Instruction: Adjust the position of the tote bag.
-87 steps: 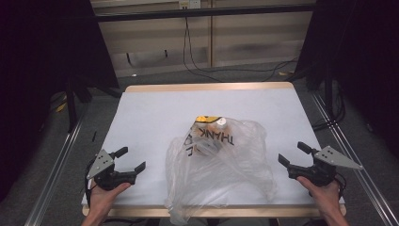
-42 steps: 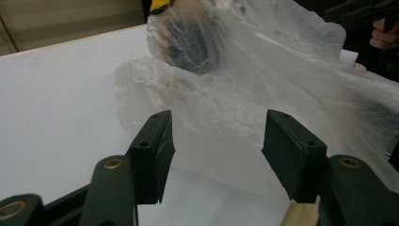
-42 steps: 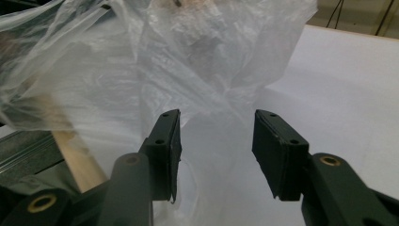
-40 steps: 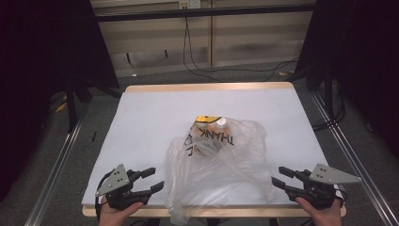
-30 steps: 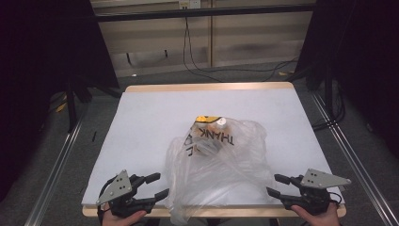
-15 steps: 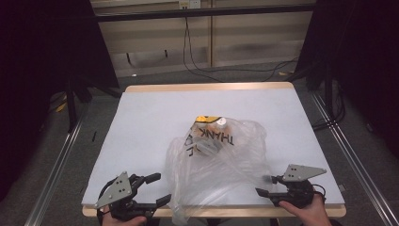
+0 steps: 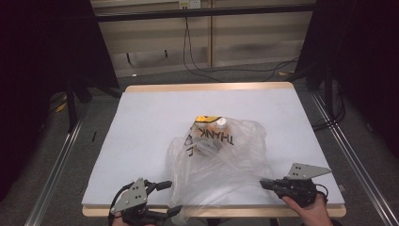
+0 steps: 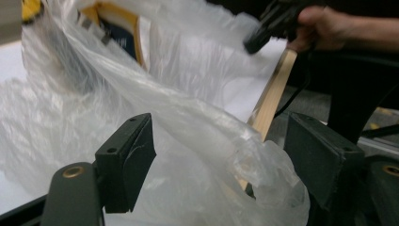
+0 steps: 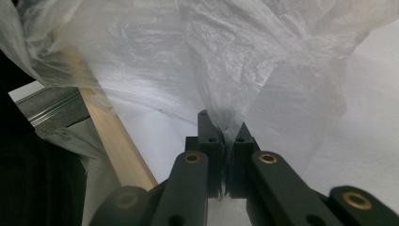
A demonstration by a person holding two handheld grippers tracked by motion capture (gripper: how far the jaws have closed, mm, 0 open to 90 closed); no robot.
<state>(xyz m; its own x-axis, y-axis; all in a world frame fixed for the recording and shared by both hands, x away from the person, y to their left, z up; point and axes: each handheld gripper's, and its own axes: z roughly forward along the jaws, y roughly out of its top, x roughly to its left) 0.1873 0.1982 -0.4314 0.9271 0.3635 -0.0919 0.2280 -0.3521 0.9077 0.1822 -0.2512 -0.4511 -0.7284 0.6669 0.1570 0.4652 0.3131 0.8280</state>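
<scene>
While the right hand-held gripper has just closed, its jaws pinching a fold of the one clear plastic bag, the left hand-held gripper has been opening and stands wide, with the bag's near edge loose between its jaws. The bag lies on the white surface between the two grippers, near the front edge.

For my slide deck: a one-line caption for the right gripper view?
Right gripper pinching a fold of the clear plastic bag above the white table.
</scene>
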